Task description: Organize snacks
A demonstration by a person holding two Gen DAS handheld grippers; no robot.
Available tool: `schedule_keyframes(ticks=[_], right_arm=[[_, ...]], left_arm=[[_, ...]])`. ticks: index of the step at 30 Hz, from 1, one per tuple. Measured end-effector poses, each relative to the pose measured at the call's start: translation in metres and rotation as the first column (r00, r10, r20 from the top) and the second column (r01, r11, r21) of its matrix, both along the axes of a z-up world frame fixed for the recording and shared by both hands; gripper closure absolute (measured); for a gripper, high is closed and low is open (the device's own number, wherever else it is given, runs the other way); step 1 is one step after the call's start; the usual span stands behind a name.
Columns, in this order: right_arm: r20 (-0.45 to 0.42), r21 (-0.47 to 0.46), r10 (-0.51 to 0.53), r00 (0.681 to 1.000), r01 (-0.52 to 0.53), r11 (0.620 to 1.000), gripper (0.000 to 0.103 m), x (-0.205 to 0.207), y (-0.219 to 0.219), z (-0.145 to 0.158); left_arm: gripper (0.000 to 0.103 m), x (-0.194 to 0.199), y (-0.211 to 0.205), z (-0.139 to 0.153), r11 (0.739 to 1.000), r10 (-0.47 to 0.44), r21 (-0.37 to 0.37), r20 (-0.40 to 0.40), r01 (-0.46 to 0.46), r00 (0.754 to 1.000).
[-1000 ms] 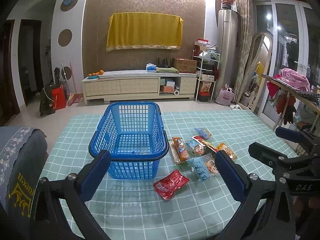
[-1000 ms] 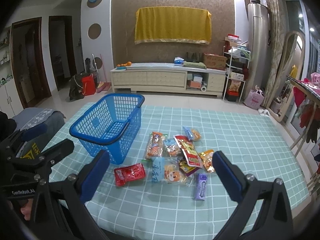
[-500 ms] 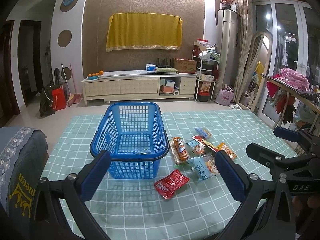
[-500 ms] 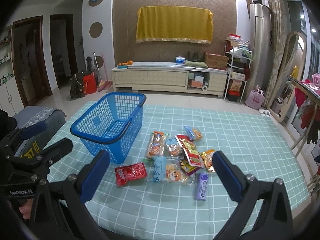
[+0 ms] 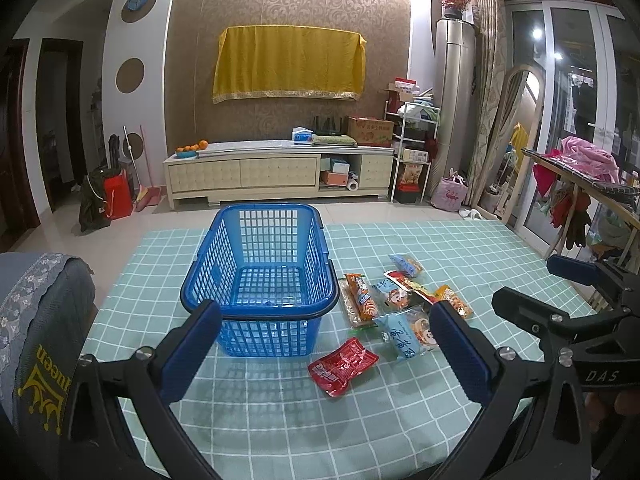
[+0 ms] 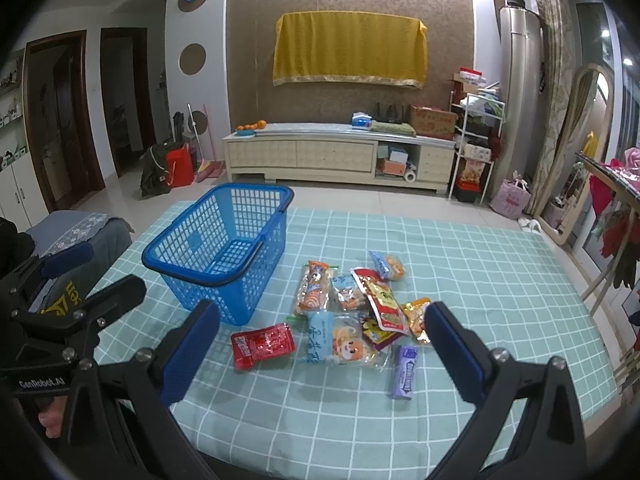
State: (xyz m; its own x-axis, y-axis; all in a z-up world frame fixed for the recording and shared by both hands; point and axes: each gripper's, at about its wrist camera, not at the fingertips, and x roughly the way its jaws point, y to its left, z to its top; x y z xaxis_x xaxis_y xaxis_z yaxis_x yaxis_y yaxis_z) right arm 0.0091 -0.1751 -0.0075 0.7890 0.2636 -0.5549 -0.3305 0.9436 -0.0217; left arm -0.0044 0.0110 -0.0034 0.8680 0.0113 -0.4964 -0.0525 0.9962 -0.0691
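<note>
Nearby: lattice plastic basket (image 5: 260, 276), crinkly foil snack packets (image 6: 352, 312), checked cloth (image 6: 460, 264).

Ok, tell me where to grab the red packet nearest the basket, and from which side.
Take the red packet from straight above, closing across its short width near the middle. It lies flat on the checked cloth, apart from the snack pile and the blue basket, so probably either open gripper could descend there unobstructed.

Left gripper (image 5: 326, 346) and right gripper (image 6: 322, 350): black frames, silver screws, blue finger pads (image 5: 188, 350). White lettering marks each frame.
</note>
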Motion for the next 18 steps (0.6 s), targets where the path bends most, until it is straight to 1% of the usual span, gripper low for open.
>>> schedule_keyframes(ticks=[18], right_arm=[[-0.003,0.015,0.018,1.0,-0.018,1.0,0.0,-0.0005,0.0001,-0.0012]], left_arm=[[0.0,-0.0026,0.0012,0.0016,1.0,0.003,-0.006,-0.001,-0.003,1.0]])
